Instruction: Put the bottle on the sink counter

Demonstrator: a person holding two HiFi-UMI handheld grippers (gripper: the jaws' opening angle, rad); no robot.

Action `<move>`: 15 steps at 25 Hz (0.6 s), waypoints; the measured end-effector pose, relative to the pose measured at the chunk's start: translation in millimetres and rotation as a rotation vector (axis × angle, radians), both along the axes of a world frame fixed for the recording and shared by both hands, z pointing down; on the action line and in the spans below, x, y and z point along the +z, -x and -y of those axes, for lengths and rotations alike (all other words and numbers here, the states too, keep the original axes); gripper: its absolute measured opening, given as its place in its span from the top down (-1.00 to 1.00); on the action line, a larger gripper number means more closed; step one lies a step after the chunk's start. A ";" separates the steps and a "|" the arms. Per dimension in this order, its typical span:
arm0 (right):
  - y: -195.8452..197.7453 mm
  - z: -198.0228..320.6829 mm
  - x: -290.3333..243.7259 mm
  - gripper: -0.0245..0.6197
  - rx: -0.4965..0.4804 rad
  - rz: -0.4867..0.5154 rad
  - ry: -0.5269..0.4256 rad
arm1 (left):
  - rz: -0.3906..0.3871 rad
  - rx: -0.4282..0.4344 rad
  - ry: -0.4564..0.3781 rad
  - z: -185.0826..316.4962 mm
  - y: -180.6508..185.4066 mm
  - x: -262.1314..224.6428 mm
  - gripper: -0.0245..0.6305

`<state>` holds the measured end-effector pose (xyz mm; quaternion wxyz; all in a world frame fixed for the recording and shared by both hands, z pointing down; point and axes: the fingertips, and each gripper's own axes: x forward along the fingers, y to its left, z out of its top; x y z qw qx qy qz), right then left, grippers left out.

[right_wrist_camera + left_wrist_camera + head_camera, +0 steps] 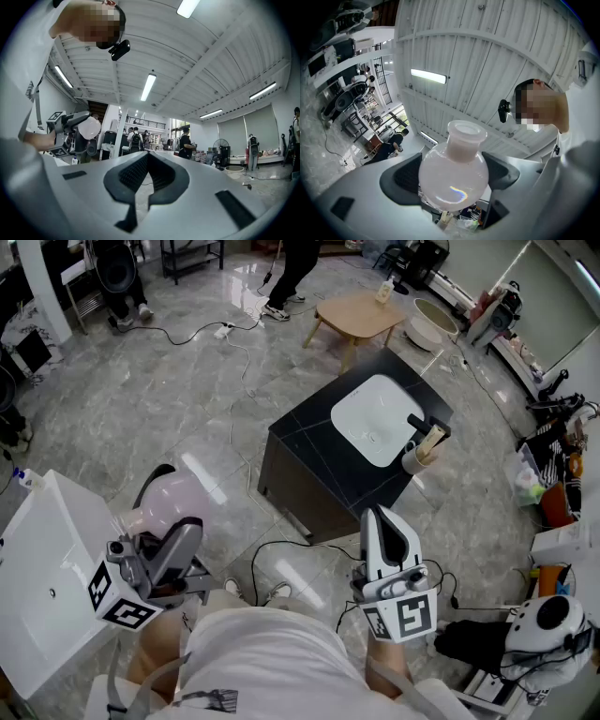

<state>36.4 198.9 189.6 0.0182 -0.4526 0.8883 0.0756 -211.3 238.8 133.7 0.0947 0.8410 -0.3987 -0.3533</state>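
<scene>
Left tongs (pixel 451 177): clenched across the belly of the bottle (pixel 169 504), one pad on each side. Neck points up and away from the tongs. Right tongs (pixel 147 171): jaws together, nothing between them, held out in front at the person's right.

Bottle location: in the air at the person's left, above the floor and just beside a white table (pixel 42 559). It is well apart from the black sink bench (pixel 309 442), which stands ahead with a white basin (pixel 373 418) set in its top.

Risks, as judged:
- The bottle is round and glossy and is gripped only at its widest part. A jolt or a slackened squeeze could let it slide forward out of the pads and drop to the stone floor.
- Cables (pixel 281 554) trail over the floor between the person and the bench. A foot could catch on one during the approach.
- If the base is rounded, the bottle may roll once released, into the basin or off the edge.
- A cup (pixel 414 459) with something sticking out of it stands at the bench edge beside the basin. A careless set-down on that side could knock it over.

Not readable:
- The underside of the bottle is covered by the tongs in both views, so I cannot tell whether it is flat or round.
- Whether the bottle holds any contents; the wall looks milky.
- In the head view the left tongs and the person's body cover part of the bottle.
- What is sticking out of the cup is too small to name.
</scene>
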 end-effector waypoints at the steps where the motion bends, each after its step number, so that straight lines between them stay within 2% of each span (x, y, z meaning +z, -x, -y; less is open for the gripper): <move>1: 3.2 -3.3 -1.2 0.89 0.000 0.000 -0.002 | -0.002 0.003 0.001 -1.9 2.6 -0.5 -0.29; 11: 20.5 -23.7 -3.0 0.89 0.009 -0.014 0.002 | -0.006 0.021 -0.005 -16.3 17.9 -4.7 -0.29; 15: 23.6 -28.4 2.6 0.89 -0.010 0.018 0.034 | -0.007 0.034 -0.002 -16.8 21.1 -1.0 -0.29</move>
